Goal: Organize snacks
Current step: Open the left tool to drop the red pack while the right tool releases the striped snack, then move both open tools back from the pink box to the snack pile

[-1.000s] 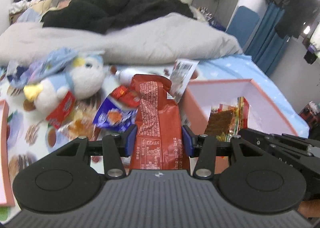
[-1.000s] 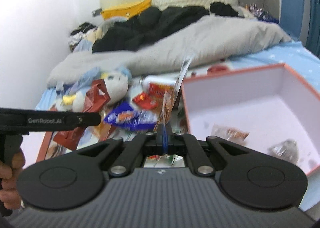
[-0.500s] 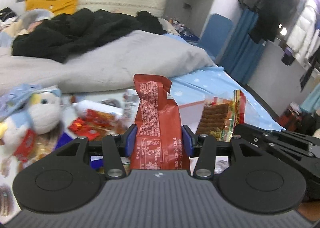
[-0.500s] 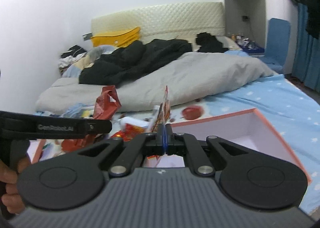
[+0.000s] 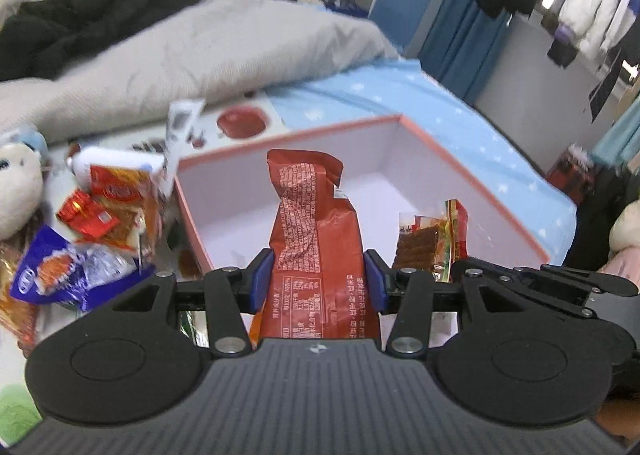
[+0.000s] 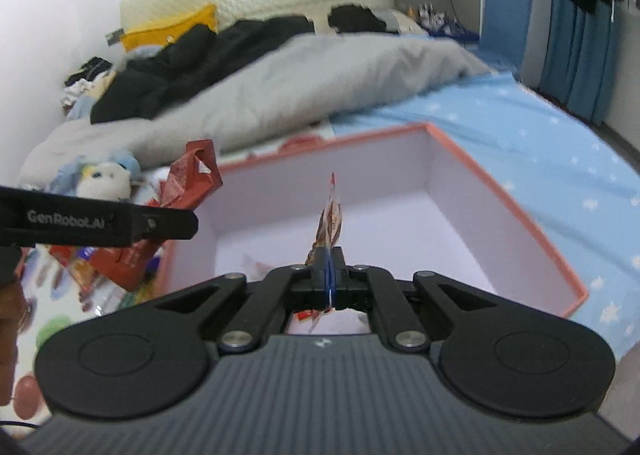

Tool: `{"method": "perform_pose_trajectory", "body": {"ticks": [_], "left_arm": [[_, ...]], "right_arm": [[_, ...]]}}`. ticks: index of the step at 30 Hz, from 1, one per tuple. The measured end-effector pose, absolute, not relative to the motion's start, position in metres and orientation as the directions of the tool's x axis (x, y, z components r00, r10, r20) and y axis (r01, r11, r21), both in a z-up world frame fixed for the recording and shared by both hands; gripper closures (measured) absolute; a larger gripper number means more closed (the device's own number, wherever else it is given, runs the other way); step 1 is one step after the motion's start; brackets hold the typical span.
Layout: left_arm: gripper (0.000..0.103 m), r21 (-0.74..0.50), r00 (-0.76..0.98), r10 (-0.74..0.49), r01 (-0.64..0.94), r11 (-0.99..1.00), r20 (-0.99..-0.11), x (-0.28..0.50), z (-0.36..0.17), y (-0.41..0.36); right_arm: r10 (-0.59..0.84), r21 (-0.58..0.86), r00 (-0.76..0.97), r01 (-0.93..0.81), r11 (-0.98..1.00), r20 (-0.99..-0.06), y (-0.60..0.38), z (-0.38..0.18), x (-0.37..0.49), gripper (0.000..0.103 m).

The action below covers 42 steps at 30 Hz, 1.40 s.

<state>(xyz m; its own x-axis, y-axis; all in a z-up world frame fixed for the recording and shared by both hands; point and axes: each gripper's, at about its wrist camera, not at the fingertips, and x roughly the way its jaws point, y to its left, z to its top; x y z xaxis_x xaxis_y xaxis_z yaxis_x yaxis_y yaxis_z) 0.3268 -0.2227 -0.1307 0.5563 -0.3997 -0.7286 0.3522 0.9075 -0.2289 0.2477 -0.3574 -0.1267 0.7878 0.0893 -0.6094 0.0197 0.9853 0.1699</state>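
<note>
The left gripper [image 5: 318, 281] grips a tall red pouch [image 5: 316, 239] between its blue pads [image 5: 262, 281], the pack standing upright at 12 o'clock from the wrist camera and poised at the near rim of the pink-edged box [image 5: 472, 179]. At 2 o'clock in the same view, the right gripper [image 6: 329, 279] is clamped flat on a thin wafer pack [image 5: 434, 245], seen edge-on in its own camera as a sliver rising over the box's pale floor. From the right wrist, the pouch [image 6: 188, 191] shows at 10 o'clock, held just outside or over the box's left wall; which of the two cannot be told. The box floor looks mostly bare, with at most a small wrapper or two near the front edge, partly hidden behind the right gripper. Outside it, at 9 o'clock in the left view, a loose heap remains on the bedspread: a blue-and-purple packet [image 5: 68, 273], small red sachets [image 5: 86, 213], an orange pack [image 5: 120, 191] and a white tube [image 5: 116, 159], beside a plush toy [image 5: 18, 191]. A grey duvet [image 5: 200, 55] fills the far bed. By this showing, the sorting is at an early stage: two snacks are in hand over the box and not yet let go, and most of the pile waits to be moved.
</note>
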Motion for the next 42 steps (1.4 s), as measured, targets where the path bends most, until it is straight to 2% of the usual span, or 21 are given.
{"method": "perform_pose_trajectory", "body": {"ticks": [9, 11, 13, 14, 15, 16, 21, 27, 42], "left_arm": [[0.048, -0.219, 0.517, -0.373, 0.335, 0.916, -0.771, 0.336, -0.166, -0.219], [0.045, -0.220, 0.520, -0.370, 0.329, 0.918, -0.770, 0.337, -0.165, -0.219], [0.031, -0.218, 0.531, -0.366, 0.321, 0.922, -0.765, 0.337, -0.162, -0.217], [0.030, -0.216, 0.546, -0.362, 0.314, 0.924, -0.756, 0.337, -0.160, -0.215], [0.030, -0.217, 0.551, -0.362, 0.311, 0.925, -0.752, 0.336, -0.156, -0.213], [0.030, -0.220, 0.553, -0.365, 0.312, 0.924, -0.749, 0.336, -0.152, -0.212], [0.030, -0.220, 0.584, -0.369, 0.312, 0.924, -0.723, 0.331, -0.131, -0.201], [0.030, -0.209, 0.650, -0.375, 0.320, 0.924, -0.661, 0.311, -0.094, -0.183], [0.030, -0.186, 0.776, -0.317, 0.257, 0.948, -0.546, 0.251, -0.035, -0.105]], "right_arm": [[0.096, 0.198, 0.752, 0.047, 0.979, -0.652, -0.367, -0.161, 0.252, 0.095], [0.110, 0.211, 0.746, 0.041, 0.977, -0.656, -0.368, -0.162, 0.253, 0.096], [0.102, 0.207, 0.746, 0.049, 0.977, -0.658, -0.368, -0.162, 0.254, 0.085], [0.102, 0.206, 0.753, 0.045, 0.977, -0.651, -0.368, -0.161, 0.252, 0.066], [0.099, 0.204, 0.761, 0.045, 0.978, -0.641, -0.369, -0.159, 0.251, 0.056], [0.095, 0.201, 0.764, 0.046, 0.978, -0.638, -0.369, -0.158, 0.251, 0.055], [0.092, 0.204, 0.791, 0.043, 0.978, -0.606, -0.371, -0.140, 0.248, 0.056], [0.091, 0.195, 0.846, 0.015, 0.981, -0.525, -0.359, -0.103, 0.236, 0.056], [0.202, 0.194, 0.912, -0.140, 0.971, -0.357, -0.299, -0.039, 0.202, 0.056]]}}
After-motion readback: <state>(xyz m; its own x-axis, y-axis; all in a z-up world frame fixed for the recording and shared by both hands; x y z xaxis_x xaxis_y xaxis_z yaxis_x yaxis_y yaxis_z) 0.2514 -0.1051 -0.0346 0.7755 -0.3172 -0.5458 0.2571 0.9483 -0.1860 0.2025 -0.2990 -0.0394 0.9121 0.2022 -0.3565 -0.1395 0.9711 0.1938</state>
